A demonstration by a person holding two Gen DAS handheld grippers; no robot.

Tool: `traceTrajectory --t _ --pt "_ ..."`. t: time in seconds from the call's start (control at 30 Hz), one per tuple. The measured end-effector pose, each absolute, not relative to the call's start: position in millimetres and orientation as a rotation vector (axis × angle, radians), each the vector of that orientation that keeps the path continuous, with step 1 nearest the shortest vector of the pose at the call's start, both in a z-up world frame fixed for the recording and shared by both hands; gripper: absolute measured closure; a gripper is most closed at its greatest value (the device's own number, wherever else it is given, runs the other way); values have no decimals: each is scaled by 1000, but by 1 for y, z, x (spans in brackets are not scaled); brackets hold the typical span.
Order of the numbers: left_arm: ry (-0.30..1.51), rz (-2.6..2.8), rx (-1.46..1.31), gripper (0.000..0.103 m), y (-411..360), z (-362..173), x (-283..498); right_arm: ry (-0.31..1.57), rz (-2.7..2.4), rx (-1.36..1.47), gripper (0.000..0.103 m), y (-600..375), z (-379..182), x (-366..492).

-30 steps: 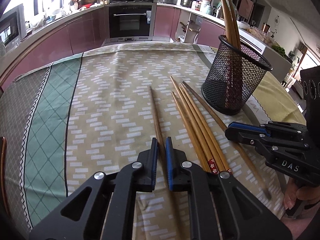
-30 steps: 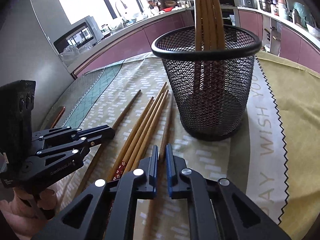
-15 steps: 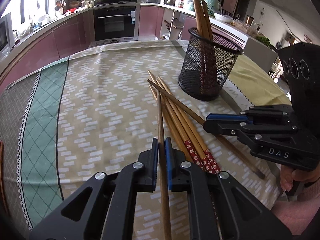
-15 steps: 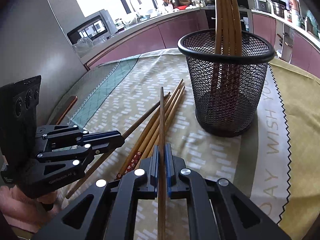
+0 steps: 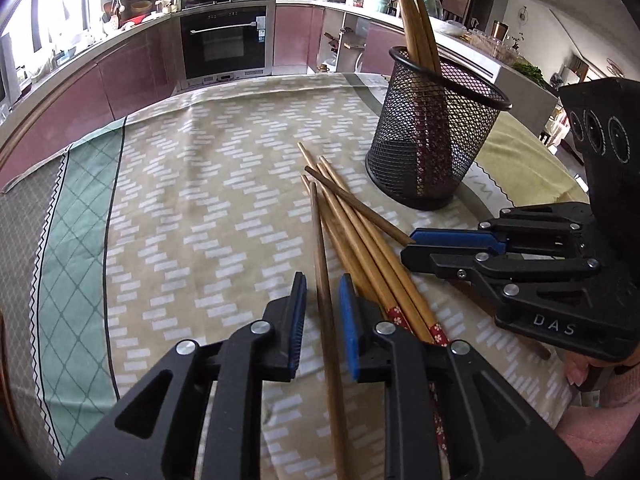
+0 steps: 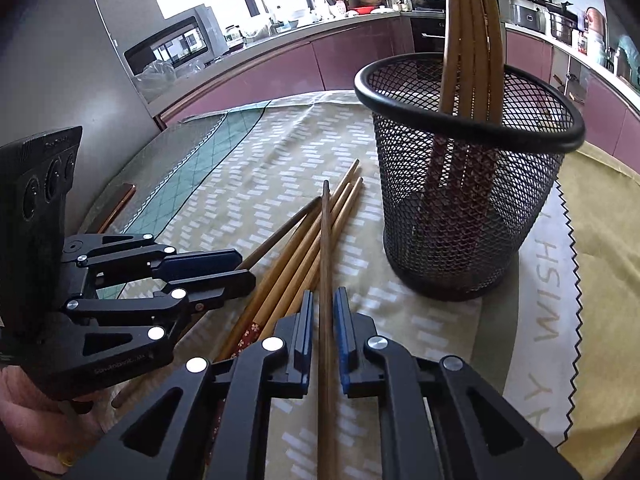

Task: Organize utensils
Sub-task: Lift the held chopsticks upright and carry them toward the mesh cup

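One chopstick (image 6: pixel 326 232) is clamped by right hand-held gripper (image 6: pixel 324 293); left hand-held gripper (image 5: pixel 322 280) is opening around second chopstick (image 5: pixel 319 232).

Patterned tablecloth (image 5: pixel 208 200) (green-bordered) carries loose chopsticks (image 5: pixel 360 232) and mesh holder (image 5: pixel 432 136).

"DAS" on right hand-held gripper (image 5: pixel 408 246); tablecloth (image 6: pixel 552 320) reads "WISH".

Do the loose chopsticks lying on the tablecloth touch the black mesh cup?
Apart. In the left wrist view, a bare strip of tablecloth shows between the loose chopsticks and the base of the mesh cup.
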State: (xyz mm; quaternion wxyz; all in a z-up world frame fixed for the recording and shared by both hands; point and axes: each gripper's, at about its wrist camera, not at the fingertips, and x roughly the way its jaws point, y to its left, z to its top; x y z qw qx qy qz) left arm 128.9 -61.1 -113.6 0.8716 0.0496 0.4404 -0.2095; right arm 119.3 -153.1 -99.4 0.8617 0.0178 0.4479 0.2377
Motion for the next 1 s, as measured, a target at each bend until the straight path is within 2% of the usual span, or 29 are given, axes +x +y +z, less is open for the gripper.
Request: traceTrajectory --t 0.03,0.07,0.3,1.0 --pt "920 -426 107 94 -62 -114 130 934 498 41 97 -154 -98 118" --pt "921 -420 103 94 -61 -114 131 927 500 46 97 -155 -97 117" --pt "891 -441 67 96 -54 -98 124 844 534 77 97 -168 -72 104" --pt "652 -625 -76 96 -23 14 93 603 542 191 97 -224 10 87"
